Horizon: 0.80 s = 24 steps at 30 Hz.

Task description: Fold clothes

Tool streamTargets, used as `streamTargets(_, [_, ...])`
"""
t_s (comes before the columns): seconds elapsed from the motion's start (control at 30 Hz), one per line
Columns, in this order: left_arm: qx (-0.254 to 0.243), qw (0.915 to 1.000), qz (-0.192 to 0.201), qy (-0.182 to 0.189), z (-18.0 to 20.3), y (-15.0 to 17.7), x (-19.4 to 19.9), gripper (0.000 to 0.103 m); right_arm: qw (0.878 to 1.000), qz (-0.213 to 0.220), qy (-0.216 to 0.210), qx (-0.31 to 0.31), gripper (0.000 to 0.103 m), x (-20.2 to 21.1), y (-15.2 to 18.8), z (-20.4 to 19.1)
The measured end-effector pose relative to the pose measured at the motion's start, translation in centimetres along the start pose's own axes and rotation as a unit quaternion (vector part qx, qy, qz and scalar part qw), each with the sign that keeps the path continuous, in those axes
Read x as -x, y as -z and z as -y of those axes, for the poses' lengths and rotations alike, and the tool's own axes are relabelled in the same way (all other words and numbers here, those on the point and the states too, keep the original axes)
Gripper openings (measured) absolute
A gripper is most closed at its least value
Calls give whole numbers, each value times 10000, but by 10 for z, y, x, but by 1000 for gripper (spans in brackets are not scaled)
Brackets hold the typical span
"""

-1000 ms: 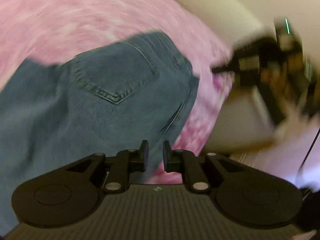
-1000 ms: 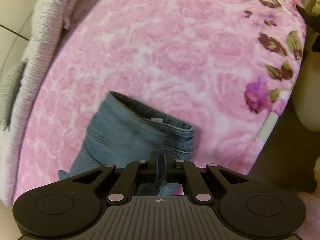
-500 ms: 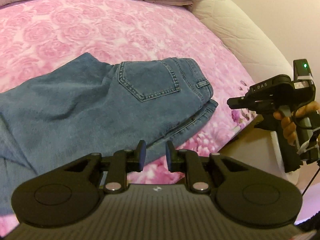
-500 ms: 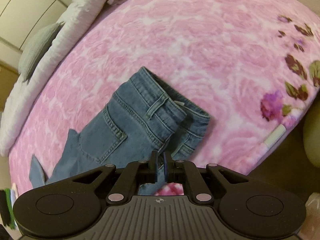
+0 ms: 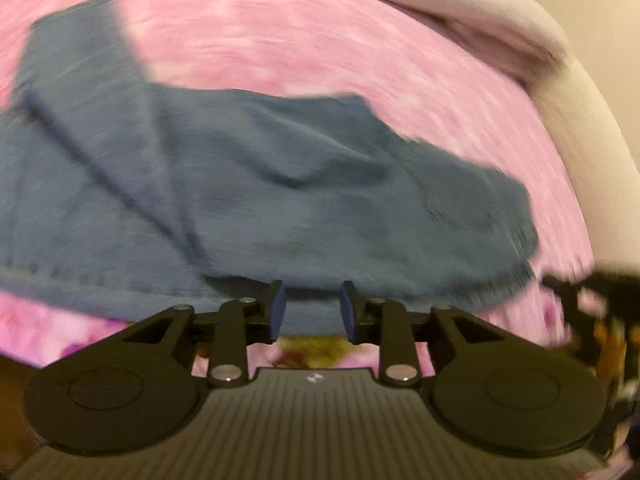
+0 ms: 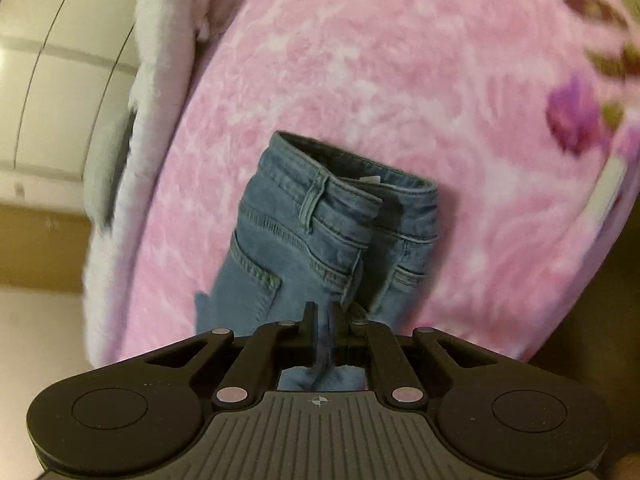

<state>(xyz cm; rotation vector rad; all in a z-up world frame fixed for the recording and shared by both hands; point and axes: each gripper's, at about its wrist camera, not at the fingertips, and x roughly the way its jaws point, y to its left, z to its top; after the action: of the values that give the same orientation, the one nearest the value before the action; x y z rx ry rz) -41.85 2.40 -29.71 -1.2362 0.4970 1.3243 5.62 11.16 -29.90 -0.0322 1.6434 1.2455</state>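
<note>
right tongs (image 6: 323, 314) pinch jeans (image 6: 304, 232); left tongs (image 5: 312, 308) opening, empty.

I see blue denim jeans (image 6: 304, 240), a matt, slightly coarse cloth with raised stitched seams, lying on a soft, plush pink blanket (image 6: 400, 60) with a fuzzy nap. On the far left lies pale ribbed fabric bedding (image 6: 156, 80). My right gripper (image 6: 325, 320) is matt black plastic with a ridged body and small shiny metal pivot pins; my left gripper (image 5: 312, 308) looks the same, its pads blue.
</note>
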Motion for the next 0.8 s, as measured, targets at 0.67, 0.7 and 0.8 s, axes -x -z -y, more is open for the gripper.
streamTargets(0.67, [1632, 9857, 251, -329, -88, -50, -26, 30, 9884, 681, -593, -1222, 73, -20, -1, 26])
streamTargets(0.7, [1636, 9857, 261, -312, -89, -52, -28, 30, 9875, 702, -629, -1263, 73, -22, -2, 27])
streamTargets(0.8, [1669, 9852, 273, -263, -93, -56, -35, 30, 9877, 786, -577, -1219, 73, -27, -6, 28])
